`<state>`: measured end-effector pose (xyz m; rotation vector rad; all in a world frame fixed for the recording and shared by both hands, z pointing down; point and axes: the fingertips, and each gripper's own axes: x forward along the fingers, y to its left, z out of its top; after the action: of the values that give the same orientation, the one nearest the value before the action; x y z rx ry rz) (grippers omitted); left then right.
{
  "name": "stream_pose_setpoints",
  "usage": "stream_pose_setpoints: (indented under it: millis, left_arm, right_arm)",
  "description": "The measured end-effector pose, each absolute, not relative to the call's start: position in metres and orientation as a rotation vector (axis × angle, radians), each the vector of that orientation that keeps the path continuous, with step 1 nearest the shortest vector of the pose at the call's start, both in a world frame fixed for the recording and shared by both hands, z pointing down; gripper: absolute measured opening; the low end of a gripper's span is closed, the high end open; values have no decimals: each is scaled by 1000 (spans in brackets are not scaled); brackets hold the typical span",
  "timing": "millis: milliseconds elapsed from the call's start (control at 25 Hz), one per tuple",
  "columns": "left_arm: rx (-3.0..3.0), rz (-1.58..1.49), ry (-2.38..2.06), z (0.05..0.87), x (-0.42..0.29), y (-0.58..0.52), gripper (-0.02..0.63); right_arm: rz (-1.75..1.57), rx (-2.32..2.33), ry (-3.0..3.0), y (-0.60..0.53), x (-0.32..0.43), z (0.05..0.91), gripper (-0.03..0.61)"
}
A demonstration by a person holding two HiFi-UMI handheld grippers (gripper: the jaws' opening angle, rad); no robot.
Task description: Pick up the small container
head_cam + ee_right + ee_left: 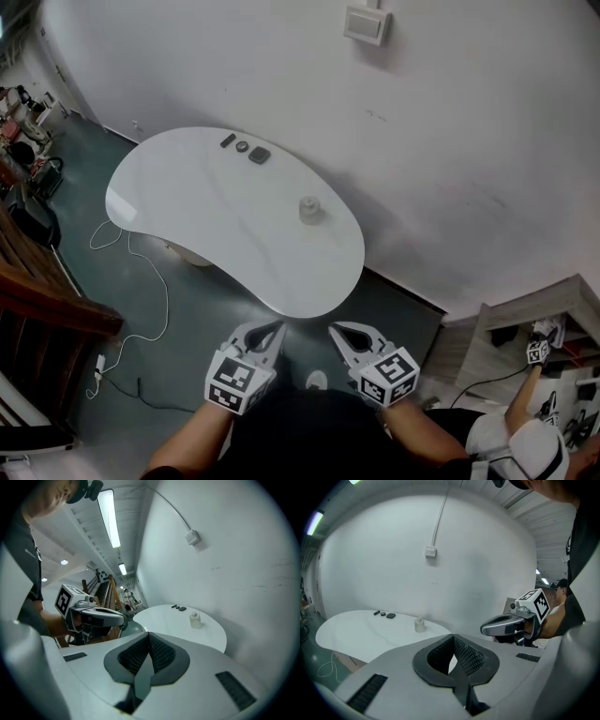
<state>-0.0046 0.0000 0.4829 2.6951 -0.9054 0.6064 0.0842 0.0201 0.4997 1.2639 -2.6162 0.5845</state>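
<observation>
The small container, a pale jar with a narrow cap, stands upright on the white kidney-shaped table, toward its right half near the wall. Both grippers hover off the table, below its near edge and close to my body. My left gripper is shut, jaws meeting with nothing between them. The right gripper is likewise shut and empty. From the left gripper view the container lies far ahead beyond the closed jaws. In the right gripper view it also stands well beyond the jaws.
Three small dark items lie at the table's far edge by the wall. A switch box hangs on the wall. White cable trails on the floor left of the table. Wooden furniture stands left, and a shelf and another person at right.
</observation>
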Motion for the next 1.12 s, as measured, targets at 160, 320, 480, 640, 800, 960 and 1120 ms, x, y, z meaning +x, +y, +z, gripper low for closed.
stream_pose_setpoints:
  millis: [160, 320, 480, 640, 800, 960, 1120]
  left_arm:
    - [2755, 603, -859, 474, 0, -40, 15]
    - [2801, 586, -836, 465, -7, -88, 15]
    - [2825, 572, -807, 464, -16, -128, 15]
    - [2871, 593, -745, 467, -27, -161, 15]
    - [2884, 600, -714, 475, -34, -191, 15]
    - [2875, 627, -703, 487, -29, -210, 17]
    - [2865, 652, -696, 499, -13, -222, 66]
  right_arm:
    - [579, 1303, -2587, -13, 83, 497, -3]
    - [546, 1356, -2566, -54, 77, 489, -3]
    - [524, 1403, -2536, -90, 69, 486, -3]
    - [532, 1467, -2497, -123, 63, 488, -3]
    - [553, 1535, -2465, -144, 64, 491, -3]
    - [566, 1540, -2447, -153, 66, 494, -3]
    - [577, 1523, -2443, -163, 77, 494, -3]
